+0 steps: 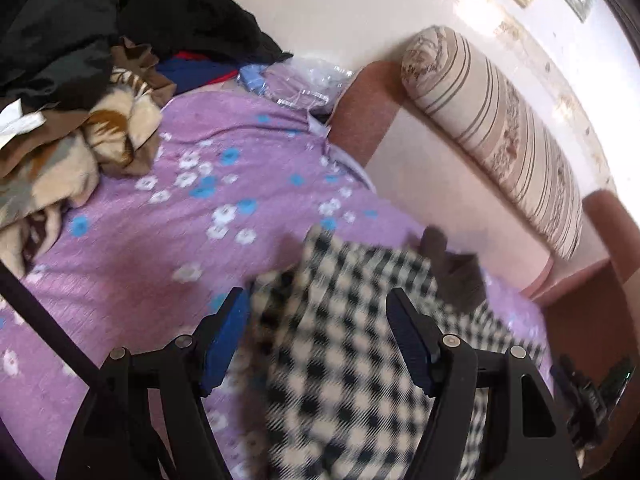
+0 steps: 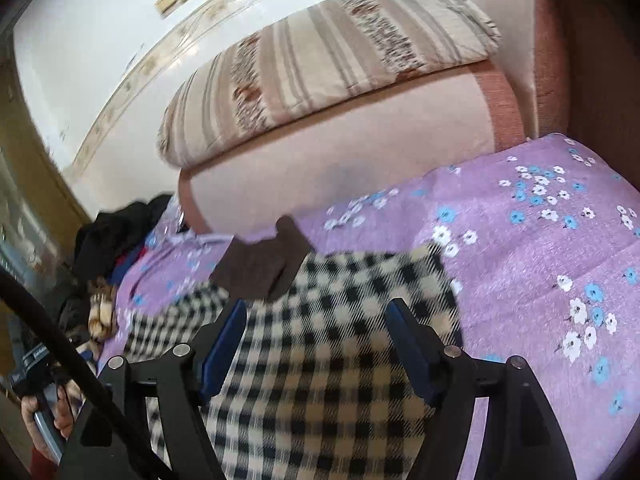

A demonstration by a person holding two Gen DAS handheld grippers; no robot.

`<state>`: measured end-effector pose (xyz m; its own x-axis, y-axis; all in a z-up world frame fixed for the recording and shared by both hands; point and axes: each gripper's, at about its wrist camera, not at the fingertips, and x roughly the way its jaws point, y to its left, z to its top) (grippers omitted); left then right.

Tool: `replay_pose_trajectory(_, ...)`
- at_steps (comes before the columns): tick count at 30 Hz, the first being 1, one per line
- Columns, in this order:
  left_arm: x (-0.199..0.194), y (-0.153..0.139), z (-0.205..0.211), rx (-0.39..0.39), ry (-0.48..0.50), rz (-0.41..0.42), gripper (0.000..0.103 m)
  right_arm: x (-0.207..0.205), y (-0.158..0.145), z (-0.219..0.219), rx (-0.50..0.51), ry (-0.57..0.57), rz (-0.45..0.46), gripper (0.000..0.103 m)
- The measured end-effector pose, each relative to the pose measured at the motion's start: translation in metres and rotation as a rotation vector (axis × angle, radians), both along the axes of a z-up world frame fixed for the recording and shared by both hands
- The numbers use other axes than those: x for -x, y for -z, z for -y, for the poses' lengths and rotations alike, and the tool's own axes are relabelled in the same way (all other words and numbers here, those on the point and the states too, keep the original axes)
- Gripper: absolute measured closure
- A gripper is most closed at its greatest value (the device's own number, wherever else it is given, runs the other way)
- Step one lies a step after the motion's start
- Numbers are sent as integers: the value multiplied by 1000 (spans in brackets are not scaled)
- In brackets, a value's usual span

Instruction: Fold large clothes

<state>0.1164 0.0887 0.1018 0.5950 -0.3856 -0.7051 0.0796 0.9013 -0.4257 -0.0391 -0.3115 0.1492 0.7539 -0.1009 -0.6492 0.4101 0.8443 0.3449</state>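
the checked shirt [image 1: 344,344] lies on the bed [image 1: 160,240], brown collar [image 2: 260,268] toward the sofa back. left hand-held gripper [image 1: 316,328] and right hand-held gripper [image 2: 316,328] both hang spread over it, pinching nothing. risk i see: loose cloth could slump and wreck the fold.

- The checked garment [image 1: 340,340] lies on the bedspread [image 1: 160,220], under and ahead of the left gripper's fingers [image 1: 224,344].
- A heap of clothes [image 1: 80,80] lies far ahead, left of them.
- A cushion [image 1: 500,132] sits on the sofa back [image 1: 440,184], ahead to their right.
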Motion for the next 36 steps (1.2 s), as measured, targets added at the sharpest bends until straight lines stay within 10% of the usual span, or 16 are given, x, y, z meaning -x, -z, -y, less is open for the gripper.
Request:
replay_pose_trajectory(20,90,64,30,-253,424,-41,33,136,73,-15,-86,41,-280,26)
replay_pose_trajectory(22,90,70,38,-283,448,-63,40,134,80,-17,-90,25,-284,26)
replay_pose_trajectory(23,89,72,41,-298,455,-79,66,133,82,-18,-96,16,-283,26)
replay_pose_trajectory(24,87,75,44,-325,462,-105,93,132,85,-20,-112,-2,-278,30)
replay_pose_trajectory(27,87,62,39,-352,442,-92,97,125,88,-23,-192,-58,-263,79)
replay_pose_trajectory(32,91,8,15,-318,405,-6,98,139,60,-14,-254,-65,-184,91)
replay_pose_trajectory(36,85,22,10,-347,383,-63,97,147,66,-8,-259,-46,-220,93)
